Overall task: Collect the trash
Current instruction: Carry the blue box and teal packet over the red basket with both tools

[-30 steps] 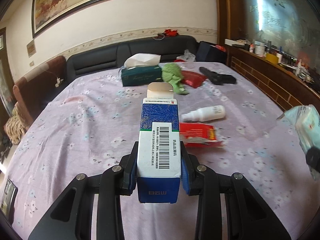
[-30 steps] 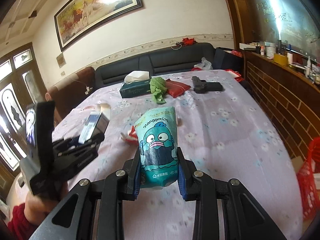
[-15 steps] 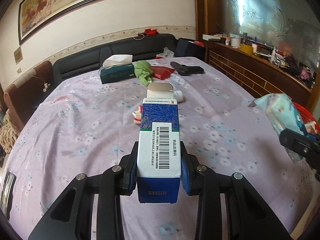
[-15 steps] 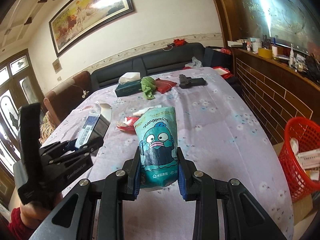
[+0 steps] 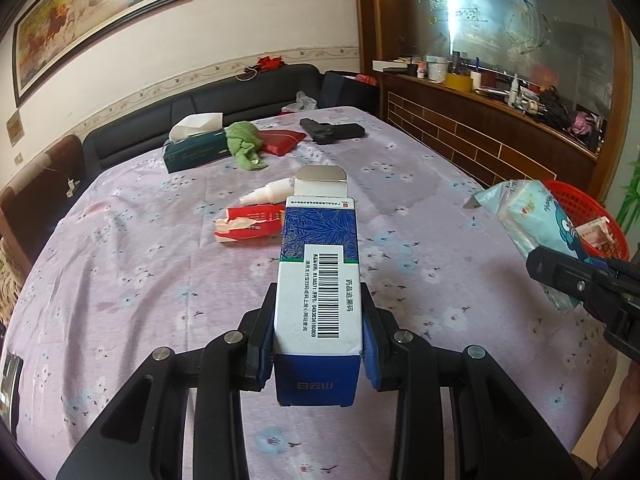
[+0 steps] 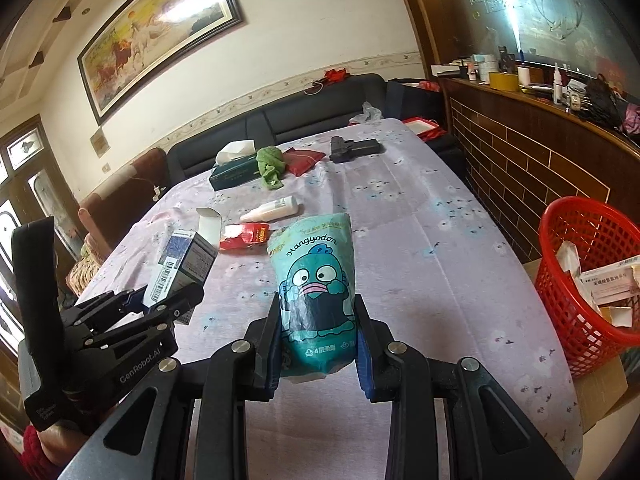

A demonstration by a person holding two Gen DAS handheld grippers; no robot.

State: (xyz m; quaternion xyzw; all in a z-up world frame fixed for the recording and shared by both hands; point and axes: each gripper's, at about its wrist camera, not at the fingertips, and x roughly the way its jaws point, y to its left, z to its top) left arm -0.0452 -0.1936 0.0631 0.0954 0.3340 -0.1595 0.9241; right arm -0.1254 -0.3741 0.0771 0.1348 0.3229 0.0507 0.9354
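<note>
My left gripper (image 5: 318, 344) is shut on a blue and white medicine box (image 5: 318, 280) with a barcode and an open top flap. The same box (image 6: 180, 268) and left gripper (image 6: 168, 304) show at the left of the right wrist view. My right gripper (image 6: 318, 344) is shut on a teal tissue pack (image 6: 316, 280) with a cartoon fish. That pack (image 5: 528, 216) appears at the right of the left wrist view. Both hover over the table with a lilac flowered cloth (image 6: 400, 220). A red mesh basket (image 6: 580, 264) with cartons stands beside the table's right edge.
On the cloth lie a torn red packet (image 5: 248, 228), a white spray bottle (image 5: 264, 194), a green tissue box (image 5: 196, 150), a green rag (image 5: 244, 146), a red pouch (image 5: 282, 140) and a black object (image 5: 332, 131). A dark sofa (image 5: 200, 108) lines the far wall; a wooden counter (image 5: 480, 120) runs right.
Both grippers have swung right with their loads still held. The red basket has come into view at the right, and the table items have drifted left.
</note>
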